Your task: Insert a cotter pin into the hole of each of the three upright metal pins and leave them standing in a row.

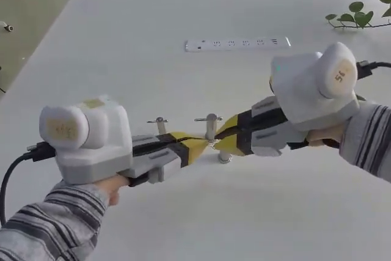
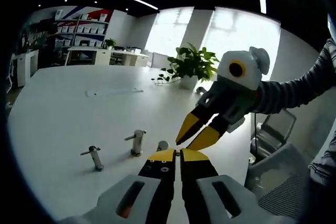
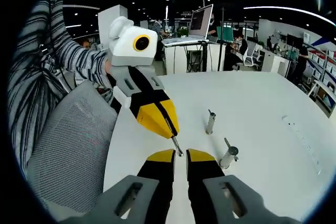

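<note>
A cotter pin [image 3: 177,144] is clamped between the closed fingers [image 3: 155,118] of the left gripper [image 3: 171,131]. In the right gripper view it is seen as a thin dark rod jutting from the yellow tips at mid-frame. Its long axis slants down and slightly right, and its free end is pointed at the narrow gap between the fingers [image 3: 202,157] of the right gripper [image 3: 181,157], which are held slightly apart. Whether that end is touched by them cannot be told. In the head view both sets of tips are brought together at mid-frame. The bare metal pin [image 1: 225,158] is stood upright on the bench [image 1: 183,4] just below and right of the tips, with its top hidden by the right fingers and its hole not made out. The left metal pin [image 1: 160,125] and the middle metal pin [image 1: 211,125] are stood upright just above the tips, each crossed near its top by fitted cotters [image 1: 201,118]. The left gripper is judged nearer the work, since the cotter pin is carried by it. The rod must be laid level, across the bare pin's vertical axis.
</note>
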